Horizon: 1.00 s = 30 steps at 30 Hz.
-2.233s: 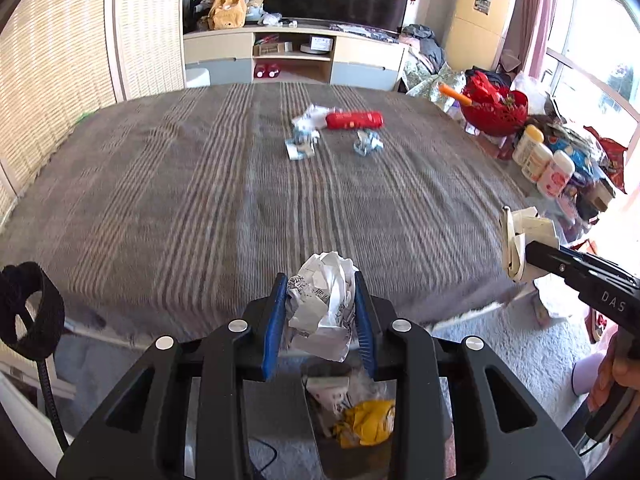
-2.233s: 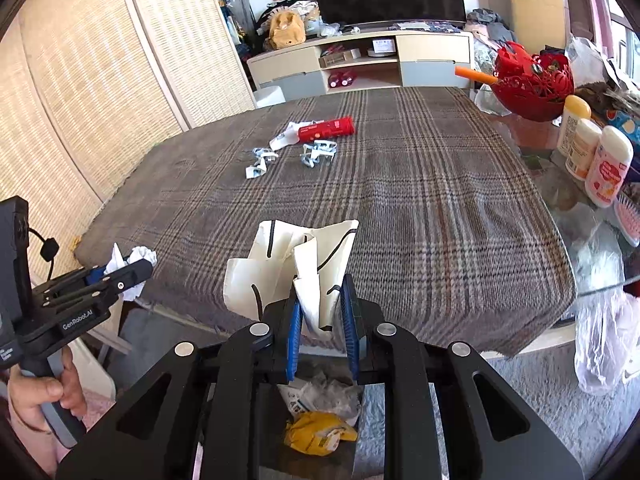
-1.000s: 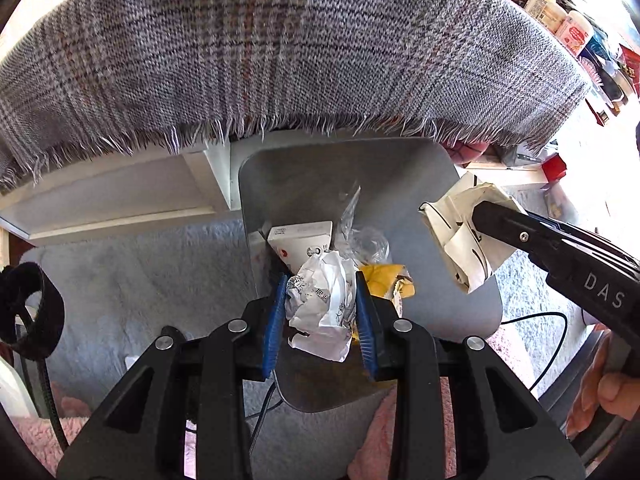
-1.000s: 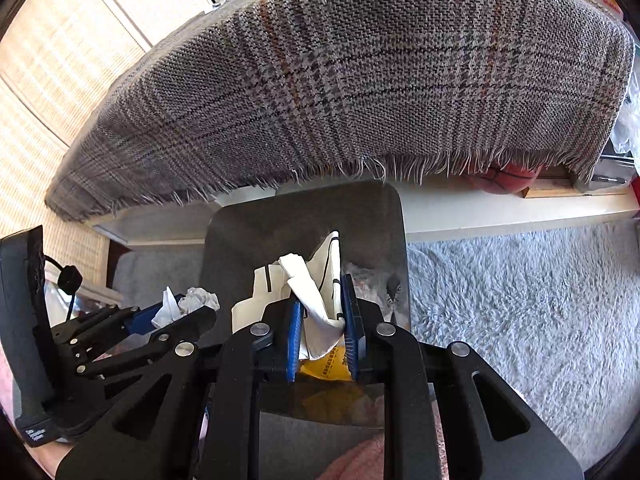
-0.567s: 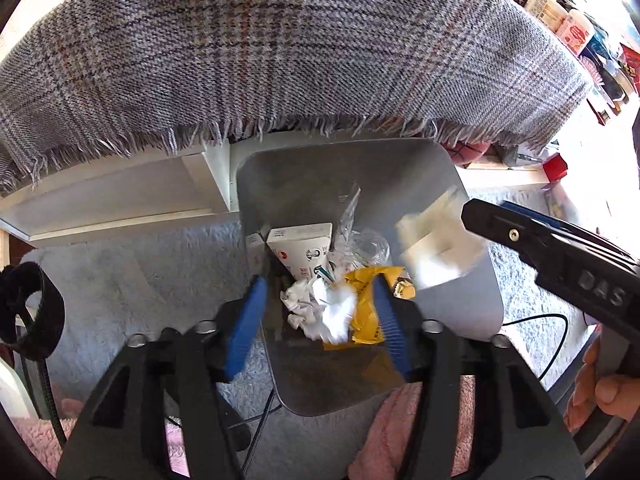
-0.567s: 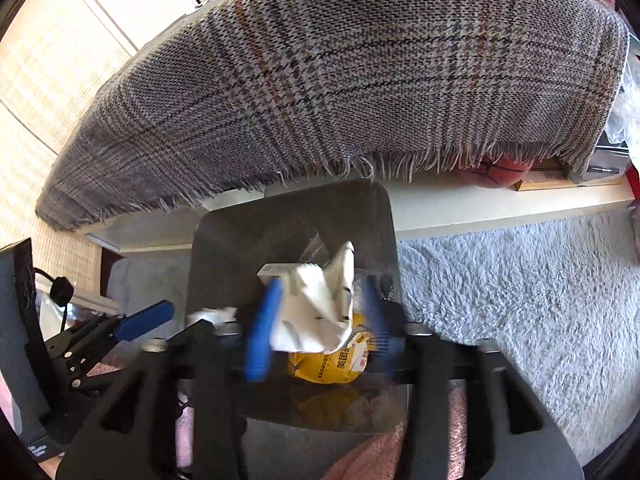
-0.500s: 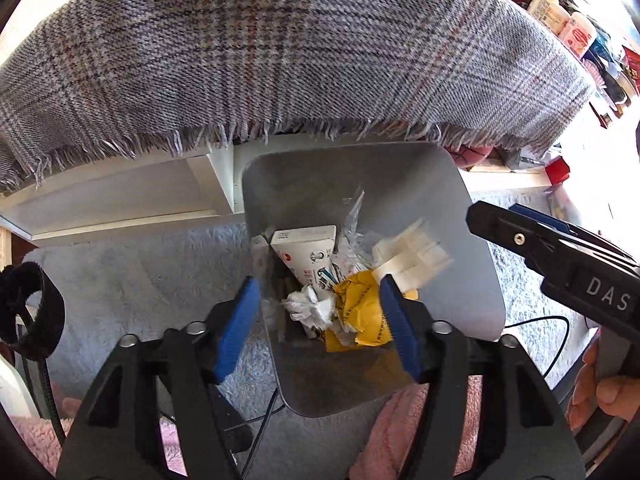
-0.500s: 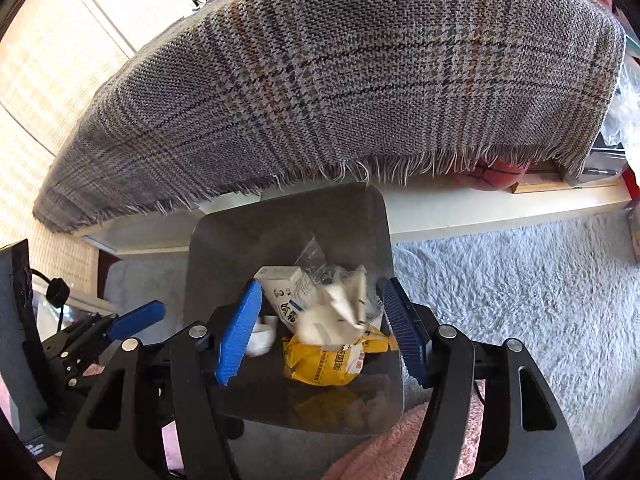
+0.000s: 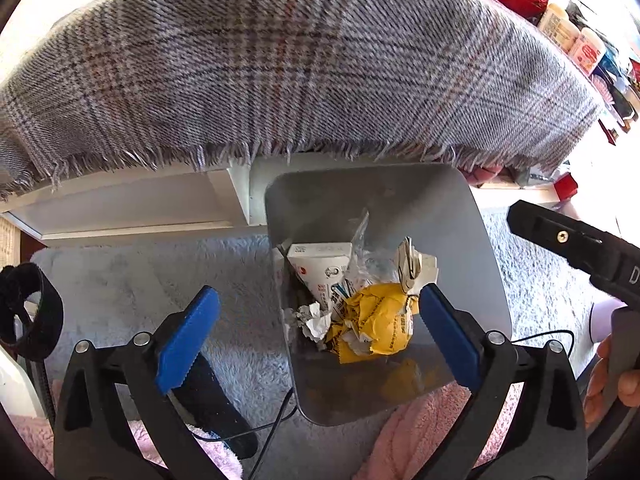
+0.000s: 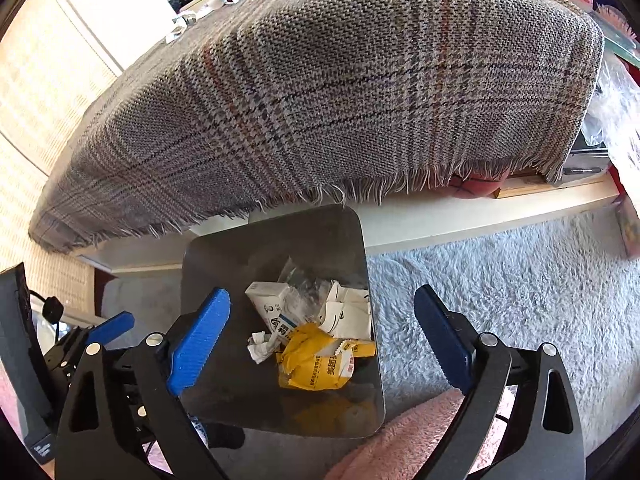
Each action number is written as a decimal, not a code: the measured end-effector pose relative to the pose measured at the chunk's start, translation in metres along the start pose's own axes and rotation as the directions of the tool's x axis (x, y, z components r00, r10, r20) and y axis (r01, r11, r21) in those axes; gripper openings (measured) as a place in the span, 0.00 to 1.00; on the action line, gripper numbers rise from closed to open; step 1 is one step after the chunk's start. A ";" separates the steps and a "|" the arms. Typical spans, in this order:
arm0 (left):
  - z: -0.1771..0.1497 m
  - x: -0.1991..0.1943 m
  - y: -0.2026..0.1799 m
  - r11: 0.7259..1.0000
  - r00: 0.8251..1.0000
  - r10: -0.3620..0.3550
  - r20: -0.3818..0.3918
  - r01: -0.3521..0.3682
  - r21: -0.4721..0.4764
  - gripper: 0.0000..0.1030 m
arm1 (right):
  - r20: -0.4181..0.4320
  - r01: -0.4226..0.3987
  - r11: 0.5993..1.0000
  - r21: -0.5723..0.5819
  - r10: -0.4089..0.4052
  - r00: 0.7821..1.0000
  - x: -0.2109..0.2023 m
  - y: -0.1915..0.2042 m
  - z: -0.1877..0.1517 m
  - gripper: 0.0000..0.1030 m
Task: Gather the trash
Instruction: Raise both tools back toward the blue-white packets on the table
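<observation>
Bin (image 9: 472, 216): floor hidden under the trash pile; near wall partly covered by both grippers' fingers. Far rim tucked under the cloth (image 9: 320, 64) fringe in the right wrist view.

Carton (image 9: 320, 268) in the bin: lower end buried under the yellow wrapper (image 9: 376, 320); print too small to be read. Wrapper text (image 10: 334, 368) legible only as a few characters.

Right of the bin, the right gripper body (image 9: 576, 244) is cut off by the frame edge; its fingers are not shown there. The hand (image 9: 616, 380) holding it is mostly cropped.

Under the cloth, right of the bin, a reddish round object (image 10: 476, 186) is half hidden; identity cannot be told.

Bottles (image 9: 572, 36) beyond the cloth: labels unreadable.
</observation>
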<state>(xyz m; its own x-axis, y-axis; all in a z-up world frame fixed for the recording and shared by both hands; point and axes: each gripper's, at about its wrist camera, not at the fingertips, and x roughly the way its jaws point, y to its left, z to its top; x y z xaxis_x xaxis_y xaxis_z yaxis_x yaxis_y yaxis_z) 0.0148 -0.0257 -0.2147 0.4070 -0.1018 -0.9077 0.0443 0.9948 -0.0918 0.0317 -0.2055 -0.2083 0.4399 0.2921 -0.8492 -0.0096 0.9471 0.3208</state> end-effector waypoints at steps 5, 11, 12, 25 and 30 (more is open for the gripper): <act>0.008 -0.011 0.001 1.000 1.000 0.011 0.017 -0.011 -0.007 0.92 | 0.014 -0.018 1.000 0.015 0.017 1.000 -0.012 -0.003 0.010 0.92; 0.042 -0.053 0.010 1.000 0.993 0.016 0.116 -0.015 -0.011 0.92 | 0.116 -0.026 1.000 -0.001 0.026 0.993 -0.051 -0.001 0.043 0.92; 0.048 -0.059 0.013 1.000 0.992 0.015 0.125 -0.013 -0.015 0.92 | 0.139 -0.028 1.000 -0.006 0.029 0.990 -0.059 0.001 0.051 0.92; 0.150 -0.097 0.048 0.998 0.978 0.037 0.208 -0.027 -0.048 0.92 | 0.178 -0.072 0.993 -0.089 0.088 0.980 -0.074 0.036 0.152 0.96; 0.194 -0.088 0.057 0.997 0.976 0.066 0.208 -0.059 -0.041 0.92 | 0.169 -0.081 0.992 -0.094 0.096 0.981 -0.056 0.048 0.192 0.96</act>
<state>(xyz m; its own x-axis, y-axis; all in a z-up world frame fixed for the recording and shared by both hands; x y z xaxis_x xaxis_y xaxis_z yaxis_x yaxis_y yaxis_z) 0.1581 0.0393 -0.0605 0.5896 -0.0344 -0.8070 -0.0172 0.9983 -0.0551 0.1792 -0.2022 -0.0650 0.5823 0.3550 -0.7313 -0.1294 0.9286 0.3478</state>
